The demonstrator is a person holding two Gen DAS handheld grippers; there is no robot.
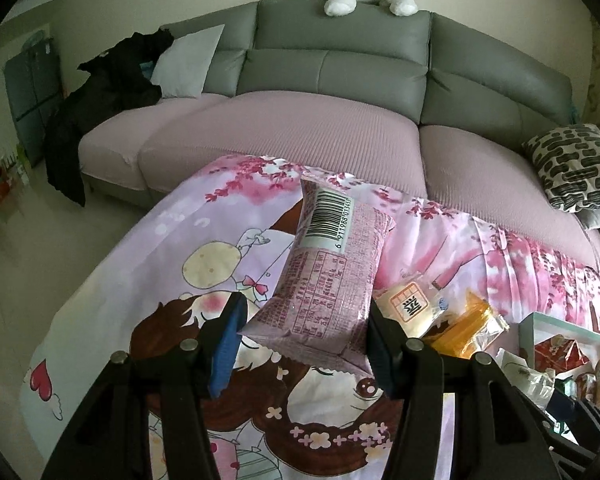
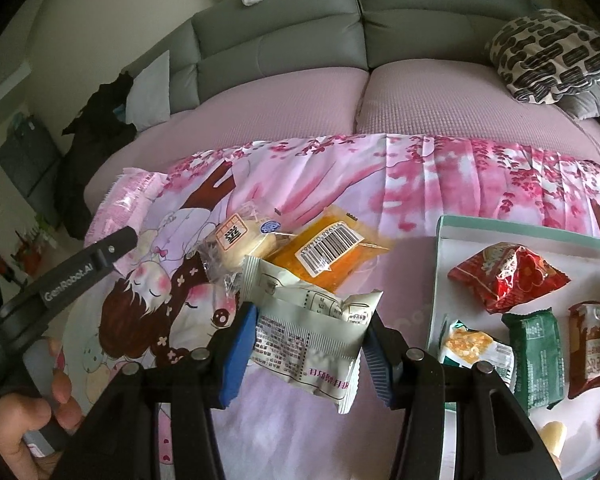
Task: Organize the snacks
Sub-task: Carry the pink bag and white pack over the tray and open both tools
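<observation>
My left gripper (image 1: pixel 304 346) is shut on a pink snack packet (image 1: pixel 332 272), barcode side up, lifted clear of the cartoon-print cloth (image 1: pixel 160 264). In the right wrist view that pink packet (image 2: pixel 128 200) shows at the far left, beside one finger (image 2: pixel 112 246) of the left gripper. My right gripper (image 2: pixel 306 354) is shut on a white snack packet (image 2: pixel 304 340), also off the cloth. Beneath lie an orange packet (image 2: pixel 328 252) and a cream pastry with a label (image 2: pixel 240 240). A white tray (image 2: pixel 460 256) at the right holds several snacks, among them a red packet (image 2: pixel 508 276) and a green one (image 2: pixel 534 352).
The cloth covers a table in front of a grey sofa with pink seat covers (image 1: pixel 300 132). A patterned cushion (image 2: pixel 552 56) lies at its right end and dark clothing (image 1: pixel 112 92) at its left. A person's hand (image 2: pixel 20 432) grips the left tool's handle.
</observation>
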